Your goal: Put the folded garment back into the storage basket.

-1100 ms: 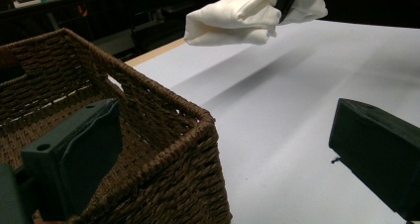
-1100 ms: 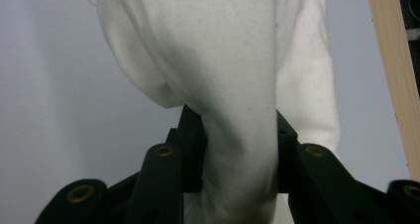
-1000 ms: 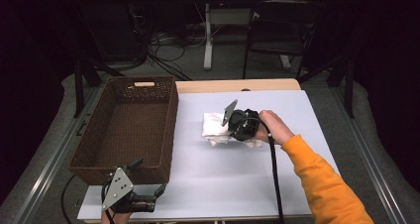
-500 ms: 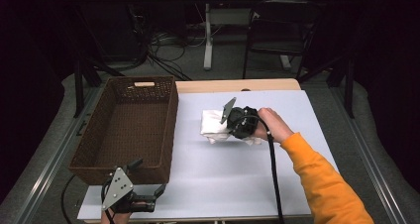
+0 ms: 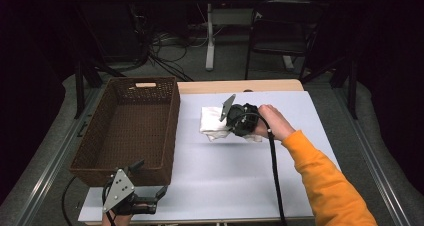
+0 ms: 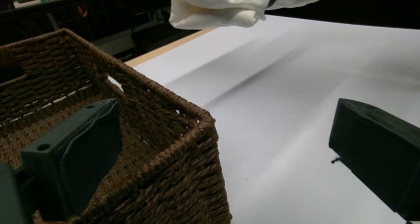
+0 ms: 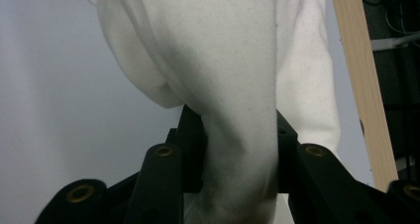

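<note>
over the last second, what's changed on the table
Little. The right tongs, shut on the white cloth, have raised it slightly off the table. The left tongs stay open at the near edge by the wicker basket, which hasn't moved.

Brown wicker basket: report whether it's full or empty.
Empty: the high view shows the brown wicker basket's bare woven floor, nothing inside.

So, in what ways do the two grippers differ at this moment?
The right gripper has its jaws closed on the white cloth, while the left gripper has its jaws wide apart and holds nothing. The right gripper is mid-table, beside the wicker basket; the left is at the near edge, by the basket's near corner. Both are black and hand-held.
</note>
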Motion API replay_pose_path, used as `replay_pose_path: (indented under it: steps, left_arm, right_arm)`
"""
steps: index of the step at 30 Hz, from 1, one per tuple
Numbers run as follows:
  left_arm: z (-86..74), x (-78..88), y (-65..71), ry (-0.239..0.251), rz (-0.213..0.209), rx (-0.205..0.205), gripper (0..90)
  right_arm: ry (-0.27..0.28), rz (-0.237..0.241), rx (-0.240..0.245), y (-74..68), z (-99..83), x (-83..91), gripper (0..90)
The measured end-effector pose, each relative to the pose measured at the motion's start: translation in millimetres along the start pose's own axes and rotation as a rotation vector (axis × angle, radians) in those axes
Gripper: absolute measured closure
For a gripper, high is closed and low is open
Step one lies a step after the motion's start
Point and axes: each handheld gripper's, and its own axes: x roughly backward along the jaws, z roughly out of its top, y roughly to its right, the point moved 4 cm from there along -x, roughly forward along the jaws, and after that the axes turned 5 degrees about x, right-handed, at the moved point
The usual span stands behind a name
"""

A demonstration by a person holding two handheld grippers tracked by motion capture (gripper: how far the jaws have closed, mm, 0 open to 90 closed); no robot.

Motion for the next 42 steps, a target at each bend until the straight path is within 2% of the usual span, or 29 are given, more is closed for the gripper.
replay_pose_path:
  steps: [5, 42]
  left_arm:
    - [0.1, 0.0, -0.2, 0.001, 0.000, -0.003, 0.0]
    - [0.0, 0.0, 0.2, 0.002, -0.001, 0.000, 0.0]
  right_arm:
    - [0.000, -0.006, 0.017, 1.2, 4.1, 2.5, 67.4]
    - [0.024, -0.042, 0.024, 12.3, 24.6, 13.8, 67.5]
